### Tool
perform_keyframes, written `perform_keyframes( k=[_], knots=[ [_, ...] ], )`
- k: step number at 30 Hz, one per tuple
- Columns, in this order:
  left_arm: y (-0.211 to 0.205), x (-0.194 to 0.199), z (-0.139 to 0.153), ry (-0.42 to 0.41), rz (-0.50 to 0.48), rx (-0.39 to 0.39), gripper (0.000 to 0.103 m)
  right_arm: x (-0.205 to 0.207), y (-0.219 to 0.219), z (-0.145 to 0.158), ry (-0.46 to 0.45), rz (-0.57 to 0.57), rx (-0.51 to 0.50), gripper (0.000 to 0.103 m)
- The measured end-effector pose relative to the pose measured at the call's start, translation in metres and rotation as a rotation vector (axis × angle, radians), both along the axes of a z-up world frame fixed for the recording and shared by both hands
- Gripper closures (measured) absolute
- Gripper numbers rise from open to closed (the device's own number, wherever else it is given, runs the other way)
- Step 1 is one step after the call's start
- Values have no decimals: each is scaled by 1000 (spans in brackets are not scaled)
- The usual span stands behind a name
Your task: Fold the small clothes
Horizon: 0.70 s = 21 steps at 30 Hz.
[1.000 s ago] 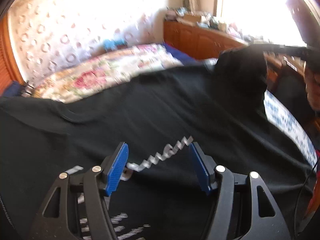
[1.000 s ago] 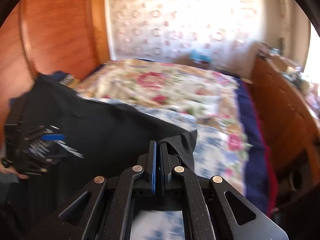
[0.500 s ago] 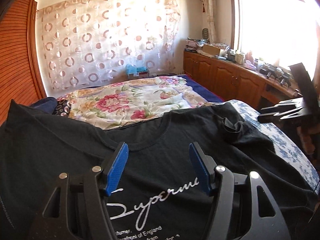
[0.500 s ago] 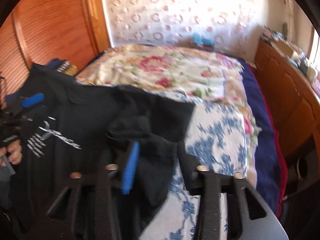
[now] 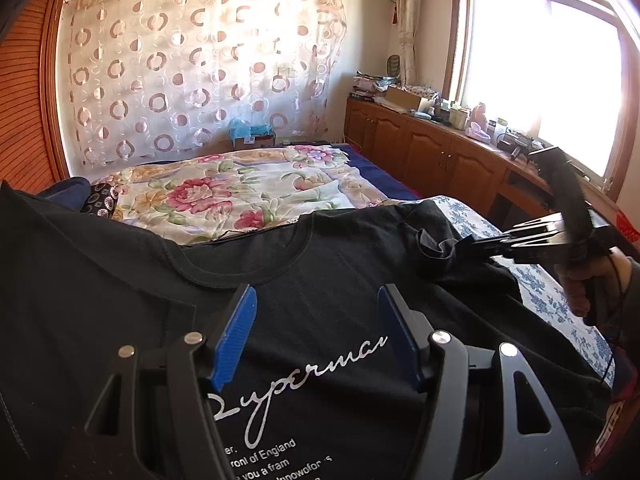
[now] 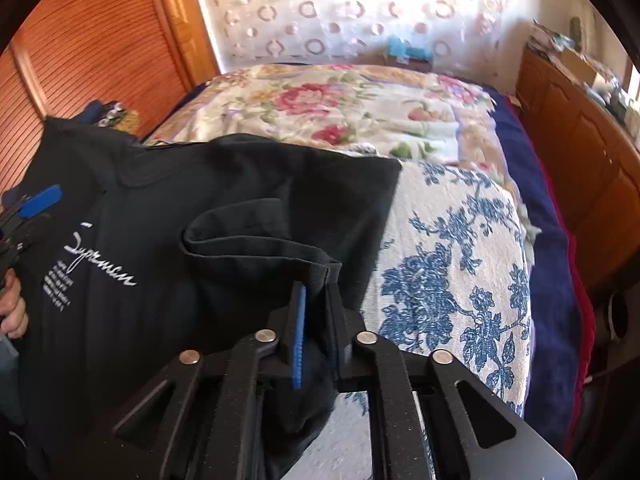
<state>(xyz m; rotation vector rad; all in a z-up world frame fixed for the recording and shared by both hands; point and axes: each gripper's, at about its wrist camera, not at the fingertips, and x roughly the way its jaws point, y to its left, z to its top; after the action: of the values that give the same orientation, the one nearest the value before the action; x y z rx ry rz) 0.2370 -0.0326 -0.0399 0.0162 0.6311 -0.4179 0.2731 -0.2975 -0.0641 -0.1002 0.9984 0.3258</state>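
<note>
A black T-shirt (image 5: 320,264) with white script print lies front-up on the bed; it also shows in the right wrist view (image 6: 160,216). My left gripper (image 5: 316,332) is open and empty, hovering over the chest print just below the collar. My right gripper (image 6: 316,300) is shut on the folded-over right sleeve (image 6: 260,236) of the shirt. In the left wrist view the right gripper (image 5: 472,246) shows at the right, pinching the bunched sleeve (image 5: 436,240).
The bed carries a floral quilt (image 5: 240,192) beyond the shirt and a blue-flowered white cover (image 6: 460,256) to its right. Wooden cabinets (image 5: 432,156) with clutter stand along the window wall. A slatted wooden door (image 6: 88,44) stands at the left.
My right gripper let go of the sleeve half a second ago, then closed on it again lower on the bed. The shirt has settled flat. My left gripper stays open.
</note>
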Motion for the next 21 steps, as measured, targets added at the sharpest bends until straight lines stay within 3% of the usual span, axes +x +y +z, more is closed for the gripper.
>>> perform_keyframes(
  k=[10,21],
  knots=[
    [6,3,0,-1,24,-8,39,-43,27,34,-41,104,20,99],
    [8,5,0,2,42,-16,39,-80,54,11,56,158,9,99]
  ],
)
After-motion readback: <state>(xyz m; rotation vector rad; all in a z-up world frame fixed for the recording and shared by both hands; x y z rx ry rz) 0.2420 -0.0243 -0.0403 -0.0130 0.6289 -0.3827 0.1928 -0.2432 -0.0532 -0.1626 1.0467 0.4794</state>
